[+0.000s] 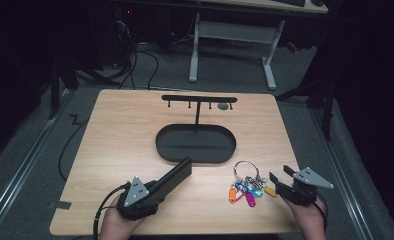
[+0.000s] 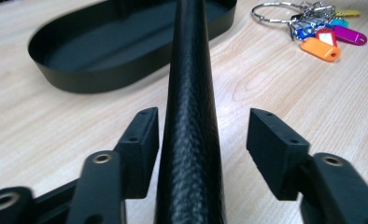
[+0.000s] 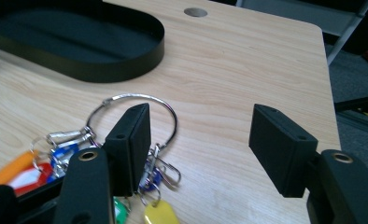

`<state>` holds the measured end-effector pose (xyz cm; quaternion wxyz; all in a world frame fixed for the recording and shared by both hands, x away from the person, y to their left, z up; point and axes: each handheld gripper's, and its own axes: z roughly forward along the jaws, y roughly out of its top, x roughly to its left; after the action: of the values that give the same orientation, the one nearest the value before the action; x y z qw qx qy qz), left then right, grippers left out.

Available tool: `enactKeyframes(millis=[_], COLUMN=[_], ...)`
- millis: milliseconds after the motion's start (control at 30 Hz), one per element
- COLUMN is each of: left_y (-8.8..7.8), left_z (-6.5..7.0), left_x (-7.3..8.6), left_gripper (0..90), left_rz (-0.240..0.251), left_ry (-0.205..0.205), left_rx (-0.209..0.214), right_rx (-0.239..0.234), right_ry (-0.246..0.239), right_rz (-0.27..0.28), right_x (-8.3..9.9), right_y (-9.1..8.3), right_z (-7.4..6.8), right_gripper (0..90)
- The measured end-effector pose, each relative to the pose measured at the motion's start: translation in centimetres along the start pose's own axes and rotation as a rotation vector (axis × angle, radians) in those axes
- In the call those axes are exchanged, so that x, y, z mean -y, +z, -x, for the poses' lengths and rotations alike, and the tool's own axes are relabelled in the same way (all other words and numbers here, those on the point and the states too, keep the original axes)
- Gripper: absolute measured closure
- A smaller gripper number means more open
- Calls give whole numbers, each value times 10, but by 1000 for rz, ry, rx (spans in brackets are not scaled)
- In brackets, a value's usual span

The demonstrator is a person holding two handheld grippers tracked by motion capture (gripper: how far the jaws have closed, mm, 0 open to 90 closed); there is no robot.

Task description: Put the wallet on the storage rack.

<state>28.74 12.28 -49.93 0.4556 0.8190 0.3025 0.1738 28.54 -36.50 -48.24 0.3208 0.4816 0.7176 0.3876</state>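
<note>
on the desk [image 1: 115,130] we see our left gripper [image 1: 177,172] with its jaws apart around a long black bar [image 2: 190,116]; the bar lies between the pads, with a clear gap on the right side and the left pad just beside it, and its far end reaches the rim of the black oval tray [image 1: 195,144]. our right gripper [image 1: 280,179] holds its jaws open over bare wood, empty, just beside a key ring with coloured tags [image 1: 247,185], which lies near the tray.
</note>
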Motion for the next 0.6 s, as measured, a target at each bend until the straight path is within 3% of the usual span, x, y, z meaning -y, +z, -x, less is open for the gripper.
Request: enactKeyframes(millis=[67, 200, 400, 600], left_y=[1, 1, 7, 5], left_z=[2, 4, 0, -2], left_x=[2, 1, -13, -30], left_gripper=[416, 377, 349, 331], left_rz=[-9, -12, -92, -159], left_ry=[11, 38, 4, 39], left_rx=[-20, -65, -24, -22], right_rx=[6, 4, -25, -61], right_ry=[-4, 54, 52, 59], right_rz=[1, 13, -11, 10], right_x=[5, 17, 27, 26], right_y=[1, 3, 8, 8], right_z=[3, 8, 9, 10], right_gripper=[388, 392, 398, 398])
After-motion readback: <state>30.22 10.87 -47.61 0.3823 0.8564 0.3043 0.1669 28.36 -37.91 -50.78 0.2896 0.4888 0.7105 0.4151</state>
